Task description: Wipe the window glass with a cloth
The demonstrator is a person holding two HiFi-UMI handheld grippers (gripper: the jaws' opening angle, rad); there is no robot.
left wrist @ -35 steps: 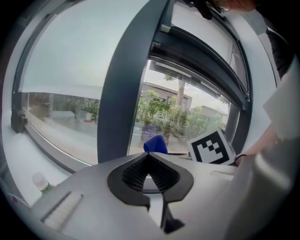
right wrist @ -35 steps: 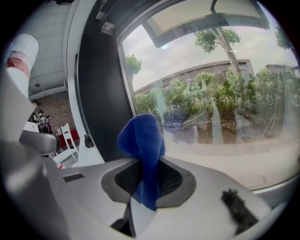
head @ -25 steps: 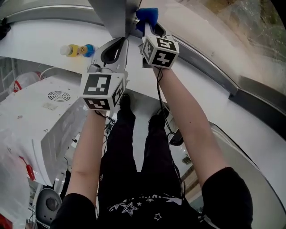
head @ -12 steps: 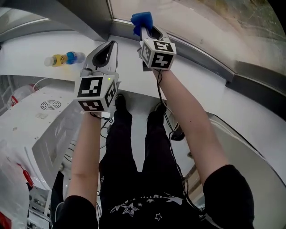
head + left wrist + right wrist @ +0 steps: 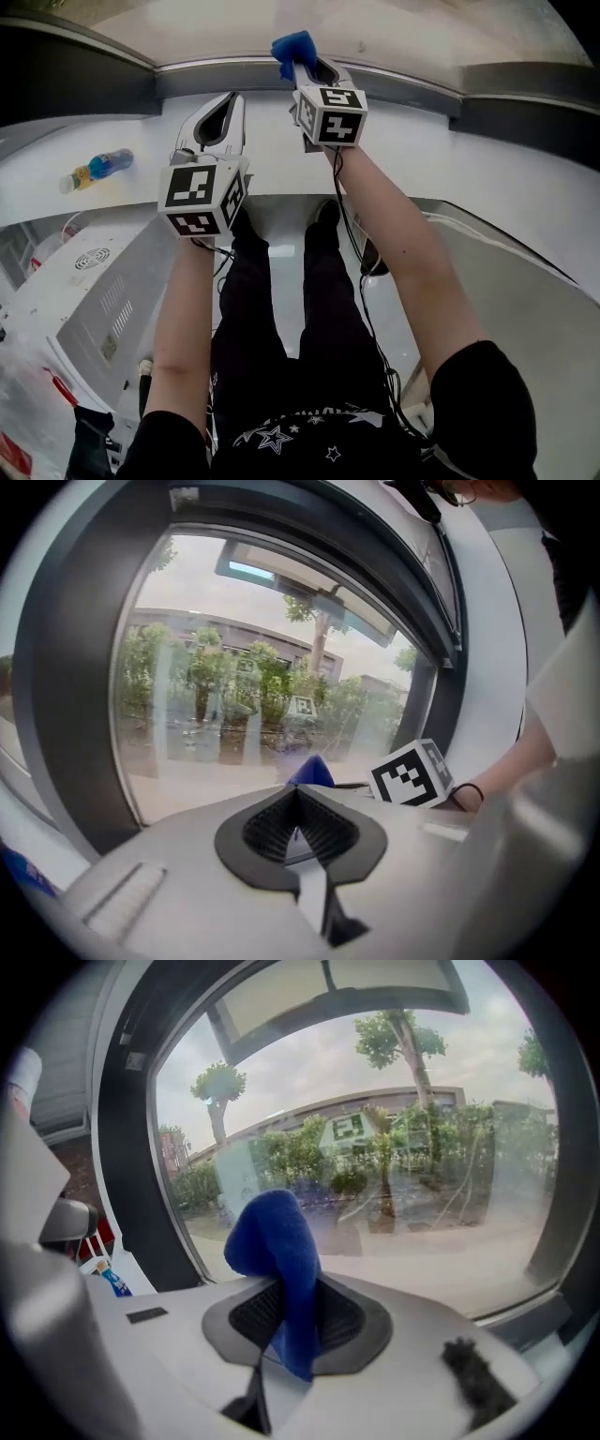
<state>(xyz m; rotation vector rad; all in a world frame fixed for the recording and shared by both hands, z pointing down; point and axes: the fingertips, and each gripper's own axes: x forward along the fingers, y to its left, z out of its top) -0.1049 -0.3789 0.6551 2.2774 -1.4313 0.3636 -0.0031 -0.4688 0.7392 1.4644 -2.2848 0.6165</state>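
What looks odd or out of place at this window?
Nothing is spilled or broken. The window glass looks hazy low down, and a bottle sits alone on the white ledge; whether it stands or lies can't be told.

The window glass runs across the top of the head view, with the sill in a band below it. At upper centre the right gripper stands above and to the right of the left gripper. The cloth sits between the right gripper's jaws, before the glass; contact cannot be confirmed. A bottle lies on its side on the sill at the left edge, and a vented cabinet sits below it at lower left.
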